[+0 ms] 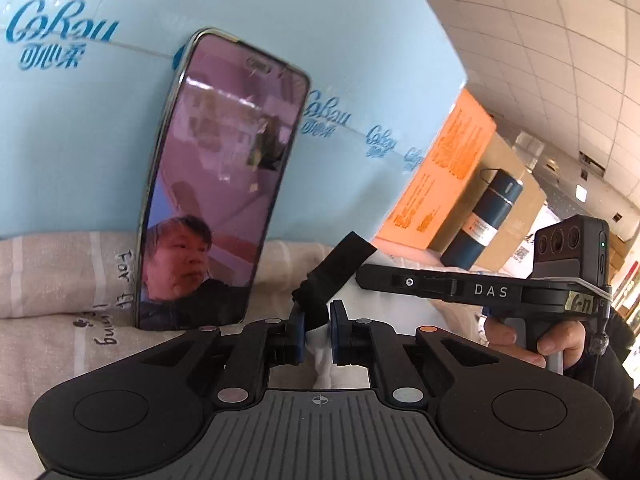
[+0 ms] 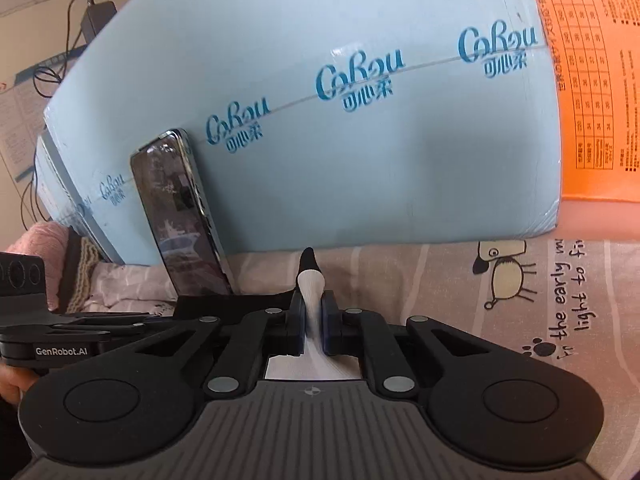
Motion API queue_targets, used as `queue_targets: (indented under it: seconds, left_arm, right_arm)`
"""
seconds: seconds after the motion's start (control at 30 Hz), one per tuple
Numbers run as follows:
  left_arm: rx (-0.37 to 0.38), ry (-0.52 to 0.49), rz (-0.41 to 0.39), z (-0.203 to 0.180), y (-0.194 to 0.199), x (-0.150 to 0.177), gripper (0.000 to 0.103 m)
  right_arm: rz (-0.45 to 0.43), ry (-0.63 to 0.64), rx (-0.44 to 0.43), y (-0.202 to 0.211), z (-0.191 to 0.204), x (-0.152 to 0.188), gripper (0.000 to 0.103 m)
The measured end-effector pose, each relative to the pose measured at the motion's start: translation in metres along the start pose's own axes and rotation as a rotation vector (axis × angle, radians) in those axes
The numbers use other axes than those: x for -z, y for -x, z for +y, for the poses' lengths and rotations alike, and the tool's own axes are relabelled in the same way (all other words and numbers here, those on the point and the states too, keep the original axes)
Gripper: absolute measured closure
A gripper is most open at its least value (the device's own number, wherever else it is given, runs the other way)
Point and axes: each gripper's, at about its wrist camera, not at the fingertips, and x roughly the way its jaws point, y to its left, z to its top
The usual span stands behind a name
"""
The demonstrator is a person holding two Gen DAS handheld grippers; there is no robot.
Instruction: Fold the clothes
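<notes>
Pinching a white garment (image 1: 320, 354) with a black edge (image 1: 332, 276) from both ends, the left gripper (image 1: 316, 334) and right gripper (image 2: 312, 326) each have their blue pads clenched on a bunched fold of the cloth — most of the garment lies hidden beneath the gripper bodies, so its kind cannot be told. It hangs just above a striped, pink-grey bedsheet (image 2: 440, 280) printed with a cartoon bird and English lettering. A smartphone (image 1: 224, 184) leans upright against a pale blue carton (image 2: 340, 140) marked with a repeated logo; its contents are not visible. Beside it stand an orange box (image 1: 444, 176), likewise closed, and a dark blue flask (image 1: 484, 220) whose label is too small to read. At the left edge of the right wrist view, pink knitwear (image 2: 40, 256) is only partly in sight — cut off by the other gripper's frame.
</notes>
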Motion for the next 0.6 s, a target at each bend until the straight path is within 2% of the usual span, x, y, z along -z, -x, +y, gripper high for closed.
queue_targets:
  seconds: [0.17,0.33,0.47,0.6]
  left_arm:
    - [0.07,-0.221,-0.052,-0.036,0.042,0.001,0.092]
    - [0.109,-0.418,-0.047,-0.065,0.089,0.026,0.093]
    - [0.126,-0.528,0.001,-0.086,0.117,0.055,0.095]
    - [0.14,-0.649,0.122,-0.102,0.124,0.083,0.094]
  right_arm:
    - [-0.116,0.065,-0.041,0.062,0.033,0.002,0.096]
    - [-0.161,0.165,-0.073,0.121,0.074,0.037,0.098]
    - [-0.156,0.249,-0.063,0.153,0.107,0.074,0.099]
    - [-0.114,0.284,-0.061,0.167,0.122,0.107,0.099]
